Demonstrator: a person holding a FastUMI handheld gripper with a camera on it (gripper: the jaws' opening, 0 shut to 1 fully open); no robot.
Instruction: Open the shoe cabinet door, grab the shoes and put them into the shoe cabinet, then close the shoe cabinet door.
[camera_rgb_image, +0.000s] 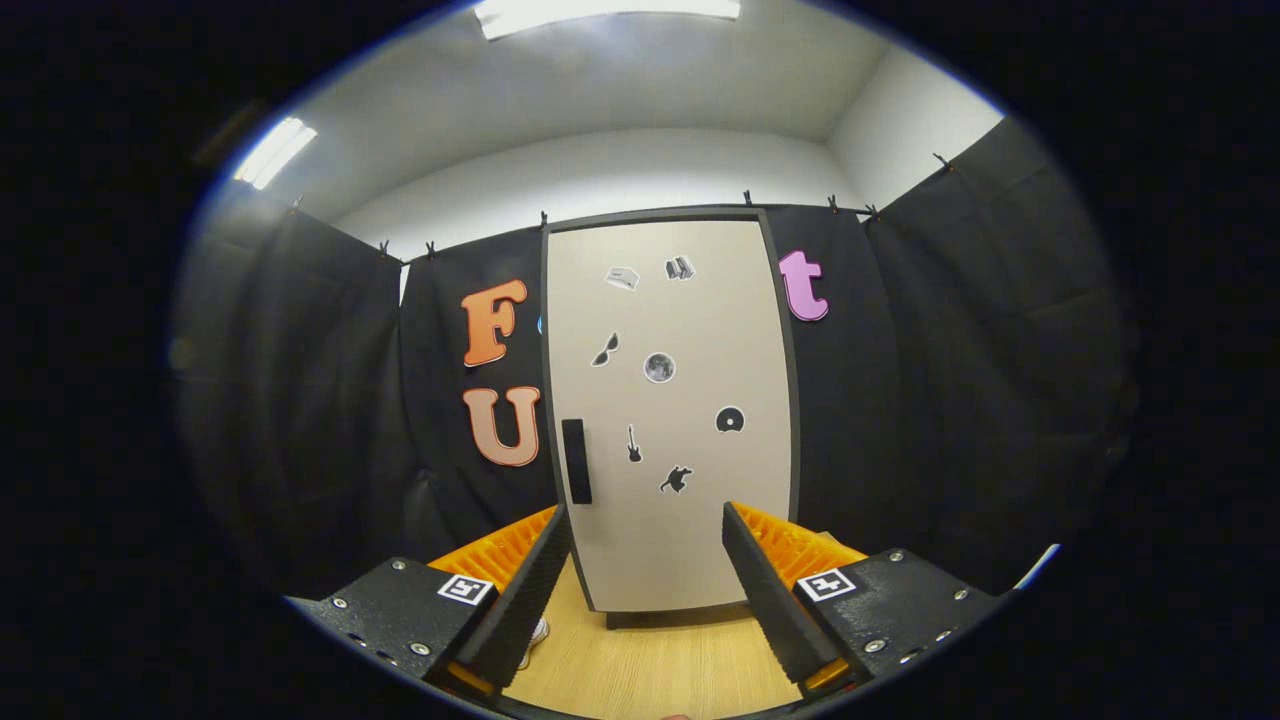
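The shoe cabinet (668, 420) stands upright beyond my fingers, a tall beige door in a dark frame with several small stickers on it. Its door is shut. A black vertical handle (576, 461) sits on the door's left edge, a little above and ahead of my left fingertip. My gripper (645, 520) is open, its two black ribbed fingers (530, 590) spread wide with nothing between them, aimed at the cabinet's lower half. A bit of a white shoe (538, 632) peeks out on the floor just beside my left finger, mostly hidden by it.
A light wooden floor (660, 665) runs from below the fingers to the cabinet's base. Black cloth walls (950, 400) close the booth on both sides and behind the cabinet.
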